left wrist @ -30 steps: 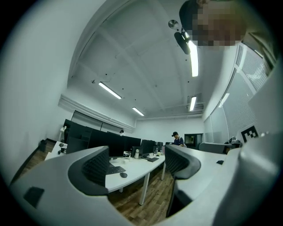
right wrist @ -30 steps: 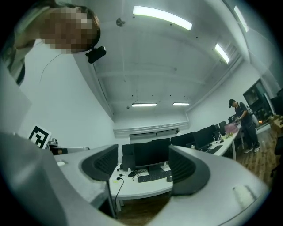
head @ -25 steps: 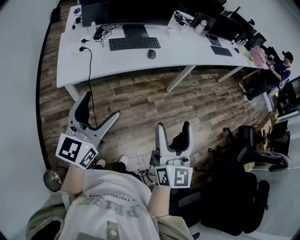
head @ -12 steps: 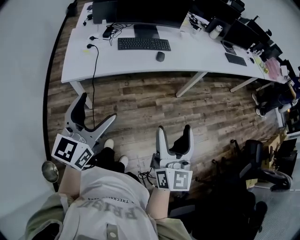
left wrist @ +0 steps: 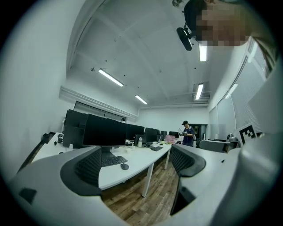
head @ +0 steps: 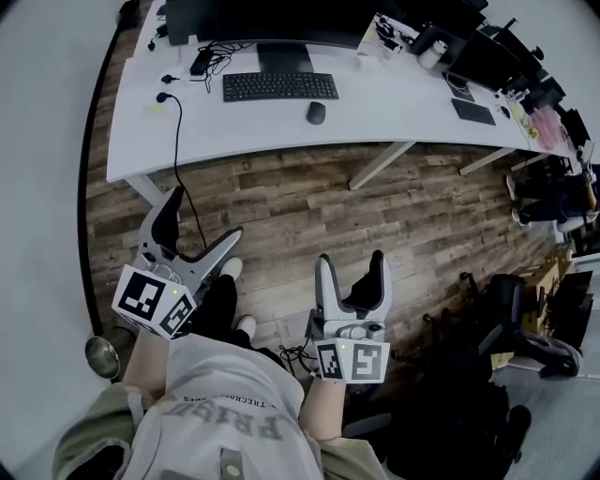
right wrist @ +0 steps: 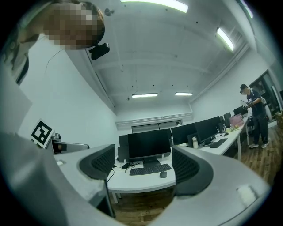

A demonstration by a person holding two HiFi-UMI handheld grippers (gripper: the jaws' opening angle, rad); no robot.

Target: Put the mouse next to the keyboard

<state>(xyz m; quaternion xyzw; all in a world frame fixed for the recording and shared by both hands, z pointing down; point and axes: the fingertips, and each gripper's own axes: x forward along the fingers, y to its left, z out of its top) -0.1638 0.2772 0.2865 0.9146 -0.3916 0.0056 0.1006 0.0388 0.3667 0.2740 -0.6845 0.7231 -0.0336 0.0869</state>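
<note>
A dark mouse (head: 316, 112) lies on the white desk (head: 375, 108), a short way right of the black keyboard (head: 280, 86) and in front of the monitor (head: 272, 21). The mouse (left wrist: 125, 166) and keyboard (left wrist: 112, 160) also show far off in the left gripper view, and the mouse (right wrist: 163, 174) and keyboard (right wrist: 150, 169) in the right gripper view. My left gripper (head: 195, 225) is open and empty over the wooden floor, well short of the desk. My right gripper (head: 352, 267) is open and empty too, held close to my body.
A black cable (head: 178, 141) hangs from the desk's left end to the floor. Desk legs (head: 380, 161) stand under the desk. More desks and a second keyboard (head: 472, 112) lie to the right. A black office chair (head: 511, 314) and a person (left wrist: 189, 132) stand at the right.
The desk has shifted slightly in the head view as the head camera moved. My left gripper's jaws have spread a little wider. Both grippers stay near my body.
</note>
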